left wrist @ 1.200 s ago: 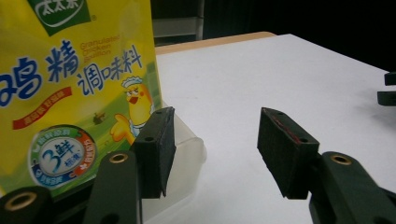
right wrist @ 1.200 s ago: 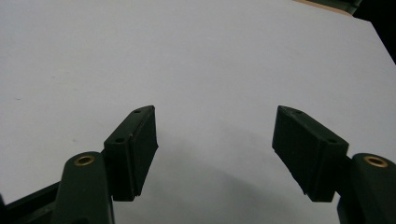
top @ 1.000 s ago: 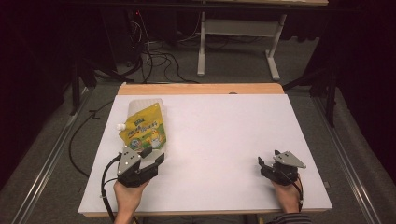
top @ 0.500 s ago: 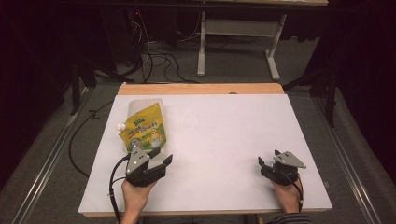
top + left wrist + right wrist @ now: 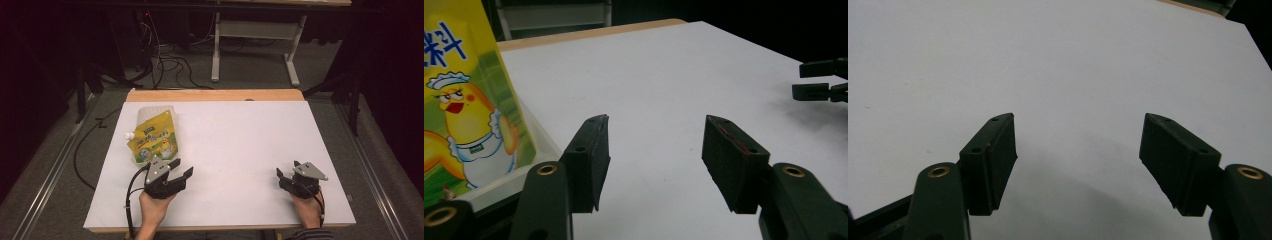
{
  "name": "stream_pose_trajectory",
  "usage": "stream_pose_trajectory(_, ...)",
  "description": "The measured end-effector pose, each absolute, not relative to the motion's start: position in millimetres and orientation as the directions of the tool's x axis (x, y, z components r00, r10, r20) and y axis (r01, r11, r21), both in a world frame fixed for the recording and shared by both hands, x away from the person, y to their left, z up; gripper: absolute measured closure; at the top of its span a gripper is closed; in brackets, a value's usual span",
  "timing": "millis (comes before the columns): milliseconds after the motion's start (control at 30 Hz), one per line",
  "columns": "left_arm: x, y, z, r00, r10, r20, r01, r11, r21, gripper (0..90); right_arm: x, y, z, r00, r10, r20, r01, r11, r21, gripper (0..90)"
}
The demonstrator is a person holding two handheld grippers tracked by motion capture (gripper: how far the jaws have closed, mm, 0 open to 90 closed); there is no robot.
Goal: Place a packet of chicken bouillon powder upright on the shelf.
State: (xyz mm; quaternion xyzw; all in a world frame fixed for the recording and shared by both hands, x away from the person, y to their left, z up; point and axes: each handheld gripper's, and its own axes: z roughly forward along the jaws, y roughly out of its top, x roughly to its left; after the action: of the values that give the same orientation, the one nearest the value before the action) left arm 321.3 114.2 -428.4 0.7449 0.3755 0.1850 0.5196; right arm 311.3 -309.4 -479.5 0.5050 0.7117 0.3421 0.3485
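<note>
We see the white tabletop [image 5: 235,150]; a yellow pouch [image 5: 152,140] with a cartoon chick and unreadable blue writing lies near its left edge; our left gripper [image 5: 181,168], jaws spread, has drawn back just clear of it; our right gripper [image 5: 286,172] stays spread near the right front corner.

I've drawn my left tool [image 5: 177,169] back off the yellow printed spouted pouch [image 5: 153,138], toward me; it now sits just below the pouch's near edge.
</note>
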Motion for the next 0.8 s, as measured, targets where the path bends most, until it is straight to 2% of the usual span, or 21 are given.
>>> stream_pose_trajectory(800, 335, 98, -440, 0.652, 0.749, -0.117, 0.388, -0.197, 0.9, 44.6, 311, -309, -479, -0.248, 0.956, -0.154, 0.484, 0.26, 0.835, 31.3)
